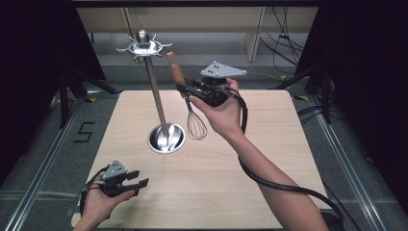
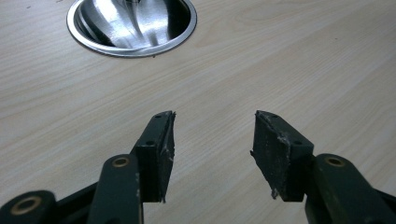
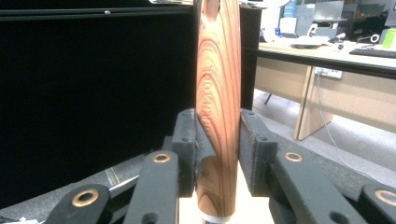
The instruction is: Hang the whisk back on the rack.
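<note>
Closest to me, my left gripper [image 1: 140, 182] rests near the table's [image 1: 269, 159] front edge, jaws spread over bare wood, the steel stand [image 1: 166, 138] ahead of it. My right gripper [image 1: 184, 90] pinches the whisk [image 1: 193, 118], lifted just right of that stand. The right gripper view shows lettering on its wooden handle [image 3: 217, 107]; the high view shows the wire loops hanging.

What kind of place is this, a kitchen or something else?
Probably a lab or office workroom set up for recording, not a kitchen. Black curtains flank a bare wooden table, cables trail over the floor, and desks with computer gear stand behind the whisk.
</note>
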Motion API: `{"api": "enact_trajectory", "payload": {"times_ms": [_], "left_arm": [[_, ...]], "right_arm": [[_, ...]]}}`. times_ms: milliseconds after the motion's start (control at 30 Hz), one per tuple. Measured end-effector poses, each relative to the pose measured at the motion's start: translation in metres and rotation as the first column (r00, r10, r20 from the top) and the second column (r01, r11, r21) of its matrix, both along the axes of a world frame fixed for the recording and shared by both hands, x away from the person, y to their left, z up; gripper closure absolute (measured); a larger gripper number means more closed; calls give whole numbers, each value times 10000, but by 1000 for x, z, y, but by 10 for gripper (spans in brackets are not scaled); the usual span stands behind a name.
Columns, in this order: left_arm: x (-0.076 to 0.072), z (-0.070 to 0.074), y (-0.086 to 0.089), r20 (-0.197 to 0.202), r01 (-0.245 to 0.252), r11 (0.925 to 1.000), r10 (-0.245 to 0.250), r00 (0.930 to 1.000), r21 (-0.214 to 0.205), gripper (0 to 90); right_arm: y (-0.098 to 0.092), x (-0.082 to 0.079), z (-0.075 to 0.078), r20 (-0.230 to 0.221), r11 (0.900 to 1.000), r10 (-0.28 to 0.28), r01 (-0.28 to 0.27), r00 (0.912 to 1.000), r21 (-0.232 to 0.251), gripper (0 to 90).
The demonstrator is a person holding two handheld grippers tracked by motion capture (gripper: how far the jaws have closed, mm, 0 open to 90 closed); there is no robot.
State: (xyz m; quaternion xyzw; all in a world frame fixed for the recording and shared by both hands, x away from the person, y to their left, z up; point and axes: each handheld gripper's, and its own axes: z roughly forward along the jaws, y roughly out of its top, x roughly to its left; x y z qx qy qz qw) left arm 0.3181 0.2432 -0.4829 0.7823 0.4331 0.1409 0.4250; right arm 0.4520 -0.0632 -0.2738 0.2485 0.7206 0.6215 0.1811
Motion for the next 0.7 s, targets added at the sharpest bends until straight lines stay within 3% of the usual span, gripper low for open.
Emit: {"api": "enact_trajectory", "payload": {"times_ms": [67, 100, 233, 400, 467, 533, 700], "left_arm": [[0, 0, 0, 8, -8, 10000, 8, 10000, -1, 475], [0, 0, 0, 9, -6, 10000, 6, 10000, -3, 475], [0, 0, 0, 3, 0, 10000, 0, 10000, 0, 475], [0, 0, 0, 9, 16, 10000, -16, 10000, -16, 474], [0, 0, 0, 8, 23, 10000, -23, 10000, -2, 474], [0, 0, 0, -6, 16, 10000, -16, 10000, 6, 474], [0, 0, 0, 6, 19, 10000, -19, 10000, -3, 474]], "right_arm": [[1, 1, 1, 235, 10000, 48, -48, 9997, 13, 713], [1, -1, 2, -50, 10000, 23, -23, 10000, 73, 713], [3, 1, 3, 192, 9999, 99, -100, 9998, 38, 713], [5, 0, 4, 182, 9999, 147, -146, 9997, -80, 713], [6, -1, 5, -22, 9998, 177, -177, 9998, 39, 713], [6, 1, 5, 234, 9998, 184, -183, 9996, -52, 713], [8, 1, 5, 64, 9997, 239, -238, 9997, -34, 713]]}}
